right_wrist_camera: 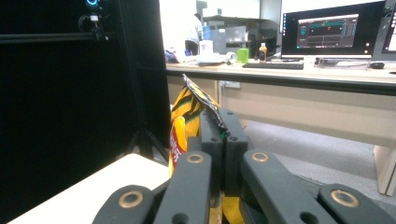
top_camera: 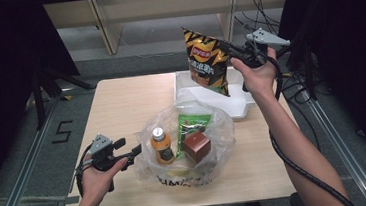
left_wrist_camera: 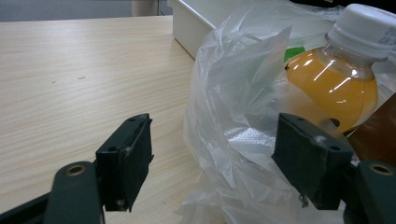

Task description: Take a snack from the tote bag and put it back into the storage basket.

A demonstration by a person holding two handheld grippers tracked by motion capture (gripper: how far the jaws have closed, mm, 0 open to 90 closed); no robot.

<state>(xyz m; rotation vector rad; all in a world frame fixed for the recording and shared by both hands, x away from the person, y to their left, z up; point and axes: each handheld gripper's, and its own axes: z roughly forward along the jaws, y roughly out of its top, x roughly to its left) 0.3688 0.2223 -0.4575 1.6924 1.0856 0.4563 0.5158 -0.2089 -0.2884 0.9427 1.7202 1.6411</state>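
High view first: the right hand-held gripper (top_camera: 237, 53) sits in the upper right of the frame, clamped on the edge of a black-and-yellow chip bag (top_camera: 207, 63) that hangs in the air above the white tray (top_camera: 239, 105). The bag dangles freely, so I'd say it's very light, puffy and crinkly, with fragile stuff inside. Pinching the flat sealed edge looks like the right call; squeezing the belly would crush the chips, and the glossy film probably slips a bit. Lower centre, a clear plastic bag (top_camera: 224, 134) lies open on the worktop (top_camera: 121, 103) with an orange drink bottle (top_camera: 162, 146), a green packet (top_camera: 193, 124) and a brown box (top_camera: 197, 146) in it. The left hand-held gripper (top_camera: 127, 150) is at the lower left, right by the bag's rim.

Left gripper view: jaws stand wide, with the floppy plastic bag (left_wrist_camera: 233, 116) between them at the right side but not pinched. The orange bottle (left_wrist_camera: 336, 88) fills the upper right.

Right gripper view: jaws are closed tight on the chip bag (right_wrist_camera: 187, 121), its crimped seam poking up centre frame, thin film only. Grip looks secure enough for something this light.
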